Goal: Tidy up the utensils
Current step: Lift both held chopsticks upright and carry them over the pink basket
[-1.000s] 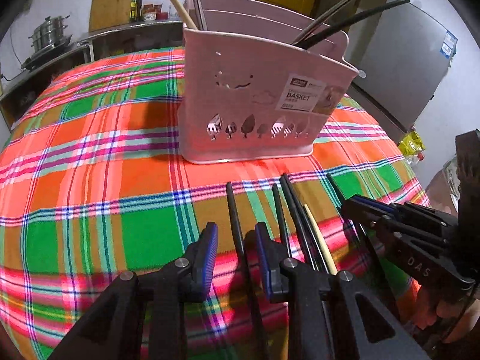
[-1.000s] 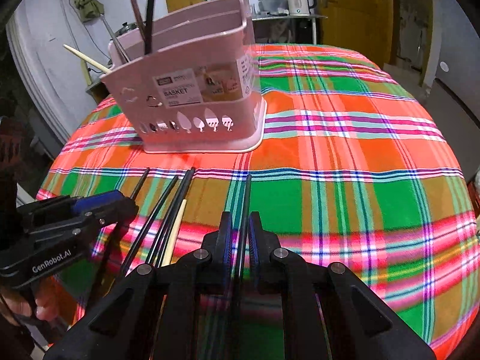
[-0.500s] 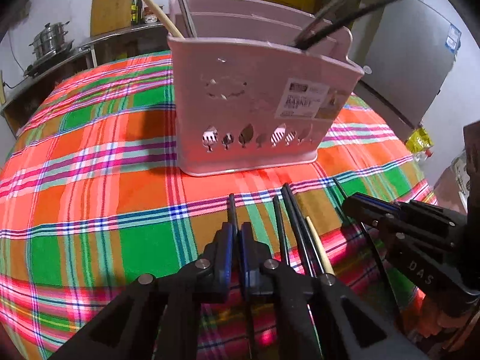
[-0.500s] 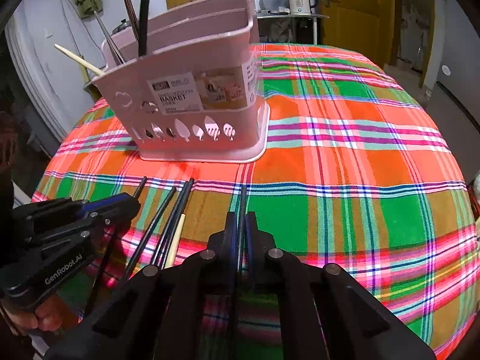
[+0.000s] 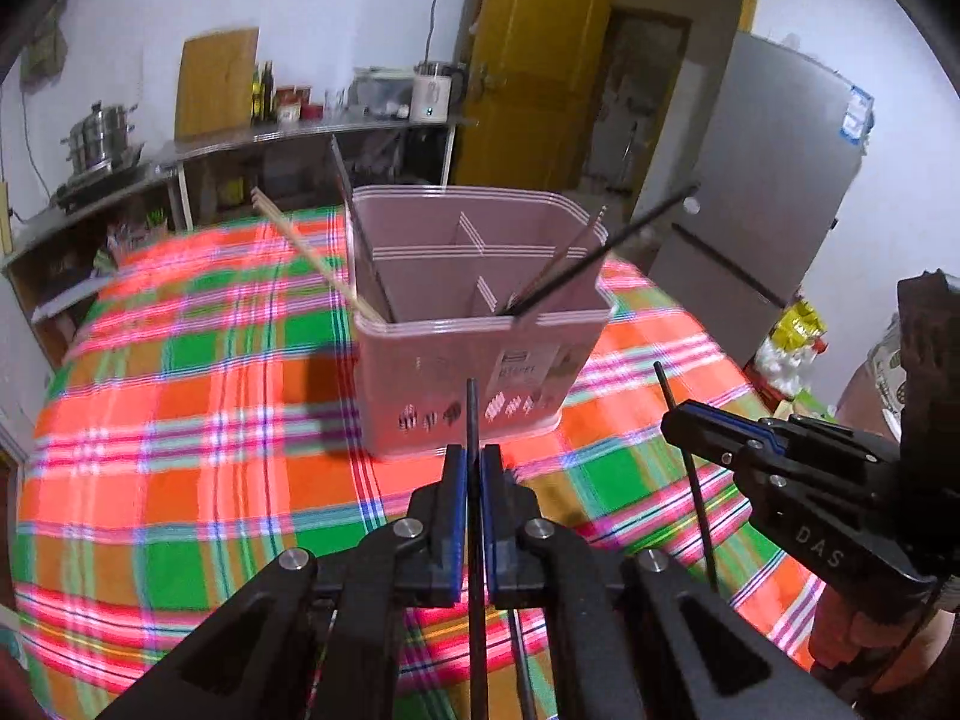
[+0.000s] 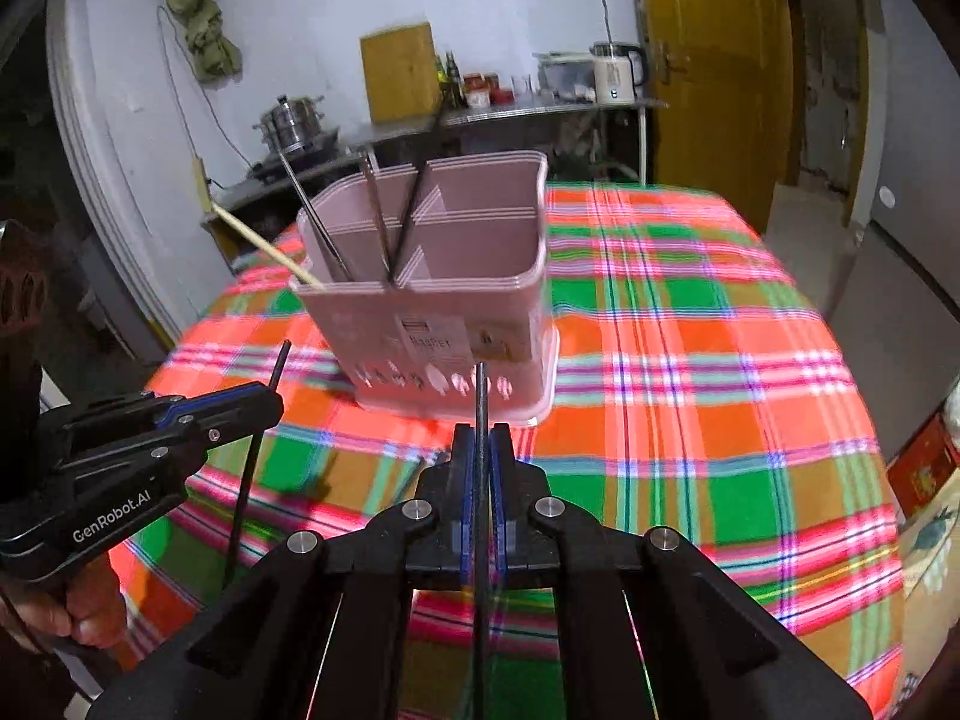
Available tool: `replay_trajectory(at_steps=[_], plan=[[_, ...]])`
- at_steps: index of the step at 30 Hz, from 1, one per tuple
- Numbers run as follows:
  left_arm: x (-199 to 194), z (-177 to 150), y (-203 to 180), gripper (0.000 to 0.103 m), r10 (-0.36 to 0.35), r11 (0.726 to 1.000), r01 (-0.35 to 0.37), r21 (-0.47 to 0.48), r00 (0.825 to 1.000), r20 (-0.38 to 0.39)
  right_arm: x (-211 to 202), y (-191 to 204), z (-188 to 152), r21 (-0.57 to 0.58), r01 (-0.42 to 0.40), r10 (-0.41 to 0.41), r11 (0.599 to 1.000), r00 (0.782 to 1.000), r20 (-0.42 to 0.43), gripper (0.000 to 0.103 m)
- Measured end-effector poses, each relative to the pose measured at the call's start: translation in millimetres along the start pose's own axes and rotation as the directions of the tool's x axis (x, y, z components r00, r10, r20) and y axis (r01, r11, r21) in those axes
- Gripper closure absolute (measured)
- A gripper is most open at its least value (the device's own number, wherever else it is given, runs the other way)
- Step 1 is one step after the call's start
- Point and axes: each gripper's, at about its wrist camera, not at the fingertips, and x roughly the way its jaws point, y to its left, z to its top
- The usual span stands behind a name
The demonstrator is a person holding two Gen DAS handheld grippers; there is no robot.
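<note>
Kitchen backdrop first: a steel counter, a yellow door, and out front a table under a bright orange, green and pink plaid cloth (image 5: 180, 420). On that cloth stands the pink plastic divided utensil basket (image 5: 474, 324), and it already has tenants: a pale wooden chopstick (image 5: 318, 258) leaning out of its left side and a few dark and metal sticks (image 5: 576, 267) angled in a right-hand compartment. So part of the sorting looks done.

And now both tools are loaded! The left gripper (image 5: 474, 480) is clenched on a thin black chopstick (image 5: 472, 420), whose tip pokes up in front of the basket wall. The right gripper (image 6: 480, 456) is pinched tight on a second black chopstick (image 6: 481, 396), likewise upright between its blue-edged jaws. Both sticks are clear of the cloth and short of the basket rim, not yet over any compartment.

What is left? By my reading, both sticks still have to be carried over the rim and dropped into a slot. Whether more utensils lie on the cloth below the grippers, these blurred views do not show.
</note>
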Motion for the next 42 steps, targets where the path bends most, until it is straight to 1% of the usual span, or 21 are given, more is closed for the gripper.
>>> replay_trajectory(at_steps=[5, 11, 17, 23, 27, 30, 33, 38, 42], plan=[[-30, 18, -6, 0.099, -0.007, 1.000, 0.005, 0.022, 0.998, 0.066, -28, 8, 16, -0.016, -0.003, 0.004, 1.000, 0.998, 0.069, 0.098], [-53, 28, -8, 0.099, -0.003, 0.999, -0.002, 0.039, 0.993, 0.118, -50, 14, 27, -0.033, 0.003, 0.001, 0.999, 0.992, 0.126, 0.098], [-68, 26, -2, 0.099, -0.001, 1.000, -0.002, 0.025, 0.991, 0.136, -69, 18, 28, -0.039, 0.008, -0.002, 0.999, 0.986, 0.165, 0.098], [-85, 13, -1, 0.099, -0.001, 1.000, -0.002, 0.022, 0.989, 0.150, -80, 18, 19, -0.041, 0.012, -0.005, 0.999, 0.985, 0.172, 0.098], [-96, 7, 0, 0.099, -0.006, 1.000, 0.003, 0.022, 0.989, 0.149, -90, 17, 14, -0.043, 0.018, -0.011, 0.999, 0.985, 0.172, 0.098], [-106, 1, -2, 0.099, -0.018, 1.000, 0.015, 0.026, 0.991, 0.135, -98, 19, 8, -0.045, 0.024, -0.016, 0.999, 0.985, 0.171, 0.098], [-112, -2, -6, 0.099, -0.017, 0.999, 0.012, 0.042, 0.994, 0.112, -103, 21, 5, -0.051, 0.029, -0.020, 0.998, 0.986, 0.163, 0.098], [-120, -4, -10, 0.099, -0.027, 0.998, 0.022, 0.060, 0.997, 0.075, -111, 23, 2, -0.061, 0.037, -0.028, 0.997, 0.989, 0.148, 0.098], [-119, 0, -11, 0.099, -0.028, 0.997, 0.023, 0.069, 0.998, 0.059, -117, 24, 2, -0.061, 0.035, -0.025, 0.998, 0.987, 0.156, 0.098]])
